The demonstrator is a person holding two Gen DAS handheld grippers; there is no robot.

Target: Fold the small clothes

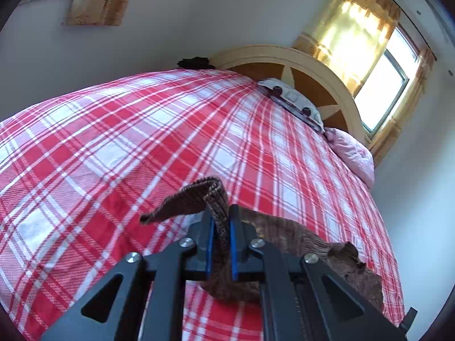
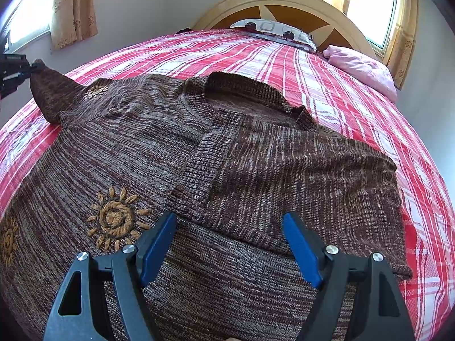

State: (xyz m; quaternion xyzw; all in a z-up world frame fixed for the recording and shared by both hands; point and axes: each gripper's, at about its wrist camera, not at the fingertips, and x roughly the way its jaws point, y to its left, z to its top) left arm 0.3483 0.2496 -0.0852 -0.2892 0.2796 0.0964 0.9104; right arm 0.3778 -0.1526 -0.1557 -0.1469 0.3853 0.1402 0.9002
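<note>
The right gripper (image 2: 229, 244) tilts down over the near part of a brown knit sweater (image 2: 176, 153), its blue pads spread wide with nothing between them — the knit lies flat below the fingertips, and whether they touch it cannot be told. Just ahead of the jaws one sleeve is folded across the chest; to their left sits an embroidered orange sun (image 2: 115, 218). The sweater is laid out front up on a red-and-white plaid bedspread (image 2: 355, 91), collar toward the headboard.

The left gripper (image 1: 221, 227) points slightly downward, raised over the bed, its jaws pressed together on the ribbed cuff of the sweater's other sleeve; the cuff end flops over above the fingertips while the sleeve trails down and to the right. From the right wrist view that gripper shows at the far left edge, with the sleeve pulled up off the bedspread to a peak.

Farther off lie a patterned pillow (image 2: 273, 32) and a pink pillow (image 2: 364, 68) against an arched wooden headboard (image 2: 284, 0) — beyond it, curtained windows.
</note>
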